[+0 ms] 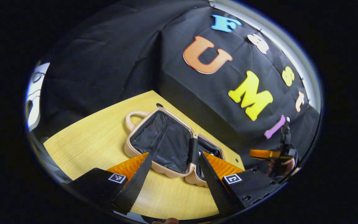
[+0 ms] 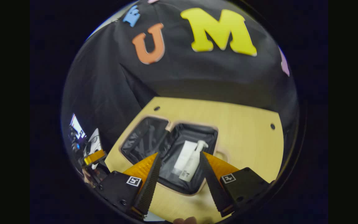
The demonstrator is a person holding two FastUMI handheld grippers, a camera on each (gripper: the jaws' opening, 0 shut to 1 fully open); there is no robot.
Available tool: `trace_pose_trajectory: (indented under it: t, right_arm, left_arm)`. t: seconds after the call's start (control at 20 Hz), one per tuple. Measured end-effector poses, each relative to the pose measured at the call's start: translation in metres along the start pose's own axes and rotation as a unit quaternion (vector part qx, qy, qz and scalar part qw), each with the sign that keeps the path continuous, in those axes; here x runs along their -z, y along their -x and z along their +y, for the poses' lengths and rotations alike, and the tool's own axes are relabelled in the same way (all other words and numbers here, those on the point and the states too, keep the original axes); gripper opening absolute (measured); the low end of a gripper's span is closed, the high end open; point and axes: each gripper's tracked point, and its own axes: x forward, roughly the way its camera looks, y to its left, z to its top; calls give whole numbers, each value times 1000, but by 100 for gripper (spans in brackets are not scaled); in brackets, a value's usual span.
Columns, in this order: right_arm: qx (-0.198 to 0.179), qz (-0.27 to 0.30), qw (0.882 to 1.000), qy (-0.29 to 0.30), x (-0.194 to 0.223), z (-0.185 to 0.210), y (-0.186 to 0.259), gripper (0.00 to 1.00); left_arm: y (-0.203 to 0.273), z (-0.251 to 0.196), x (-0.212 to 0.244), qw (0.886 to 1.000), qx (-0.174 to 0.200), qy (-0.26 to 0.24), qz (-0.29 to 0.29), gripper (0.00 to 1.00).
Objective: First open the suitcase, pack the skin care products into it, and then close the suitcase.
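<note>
A small pink suitcase (image 1: 141,155) lies open flat on the wooden table (image 1: 98,140), its black lining showing. In the right gripper view the suitcase (image 2: 194,189) holds two white skin care items in its nearer half: a pump bottle (image 2: 193,161) and a flat white box (image 2: 183,155) beside it. My left gripper (image 1: 174,161) hovers above the suitcase, open and holding nothing. My right gripper (image 2: 179,161) also hangs open over the half with the bottles. The right gripper (image 1: 267,154), held by a hand, appears at the far right of the left gripper view.
The table (image 2: 247,130) has small round holes near its far edge, one (image 2: 272,126) at the right and one (image 2: 156,108) at the left. The black booth wall stands close behind the table. The suitcase handle (image 1: 132,118) lies on the tabletop at the left.
</note>
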Motion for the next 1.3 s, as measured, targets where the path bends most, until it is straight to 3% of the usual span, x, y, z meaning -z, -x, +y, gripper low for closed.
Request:
trace_pose_trajectory:
  t: [0.05,0.25,0.35,0.55,0.65,0.75,0.8,0.85,1.0,1.05,1.1,1.2,1.25,1.3]
  right_arm:
    - [-2,-23,999,24,-8,-3,15,80]
    - [5,-63,996,64,-19,-7,58,70]
    - [17,-76,994,76,-25,-12,70,75]
    - [32,-86,994,51,-31,-19,81,75]
    - [51,-87,994,30,-34,-33,83,70]
    - [61,-83,994,29,-32,-38,82,75]
    - [65,-83,994,33,-31,-40,82,75]
    - [69,-83,994,37,-31,-40,82,75]
    - [68,-83,993,46,-30,-37,82,75]
    - [67,-85,993,46,-30,-34,83,70]
    - [65,-89,993,46,-32,-34,84,70]
    - [65,-92,993,43,-30,-33,84,75]
    - [63,-92,993,38,-29,-33,86,75]
    - [62,-94,993,34,-28,-34,87,75]
  left_arm:
    - [-9,11,-11,1000,10,27,-12,98]
    - [-41,68,-42,992,35,123,-17,97]
    - [-60,92,-42,987,41,156,-1,96]
    - [-92,132,-36,977,46,205,29,96]
    - [-110,141,-42,970,51,238,27,96]
    - [-126,143,-44,964,61,258,21,95]
    - [-132,140,-44,962,65,265,23,83]
    - [-137,136,-45,959,72,272,22,92]
    - [-153,130,-42,956,82,280,35,84]
    - [-157,126,-43,954,87,284,41,91]
    - [-160,124,-43,952,90,289,43,88]
    - [-163,124,-45,951,88,293,42,56]
    - [-164,125,-47,950,83,299,43,64]
    - [-166,126,-47,950,74,301,46,60]
